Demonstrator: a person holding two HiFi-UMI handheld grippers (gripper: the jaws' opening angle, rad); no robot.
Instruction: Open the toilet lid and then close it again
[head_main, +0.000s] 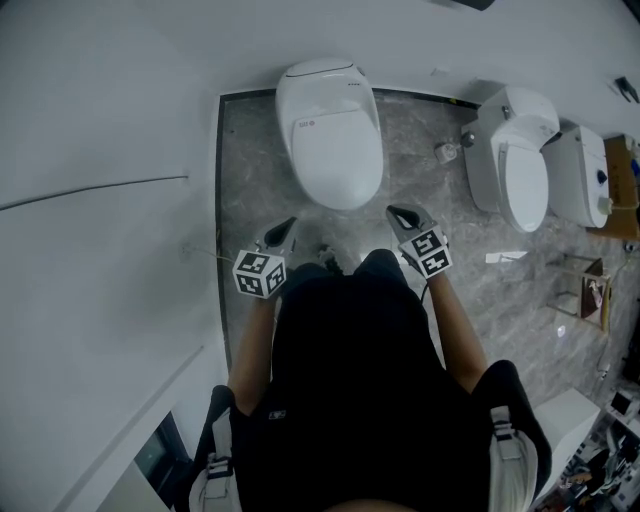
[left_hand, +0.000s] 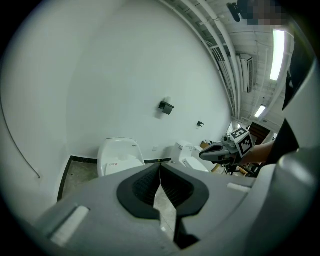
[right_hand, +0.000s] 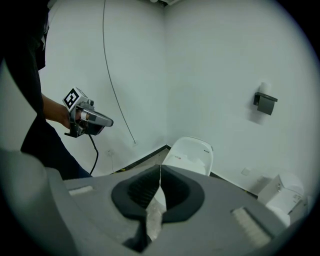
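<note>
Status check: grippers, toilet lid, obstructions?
Left gripper and right gripper both shut, empty. White oval toilet lid down, untouched. Nothing between grippers and lid.

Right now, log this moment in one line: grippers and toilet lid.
white oval toilet lid: closed | left gripper: shut, empty, short of lid | right gripper: shut, empty, short of lid | stage: opening not begun

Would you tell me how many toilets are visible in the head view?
3: the near toilet straight ahead, lid closed; a second toilet to its right; a third toilet, seemingly, farthest right, partly hidden.
</note>
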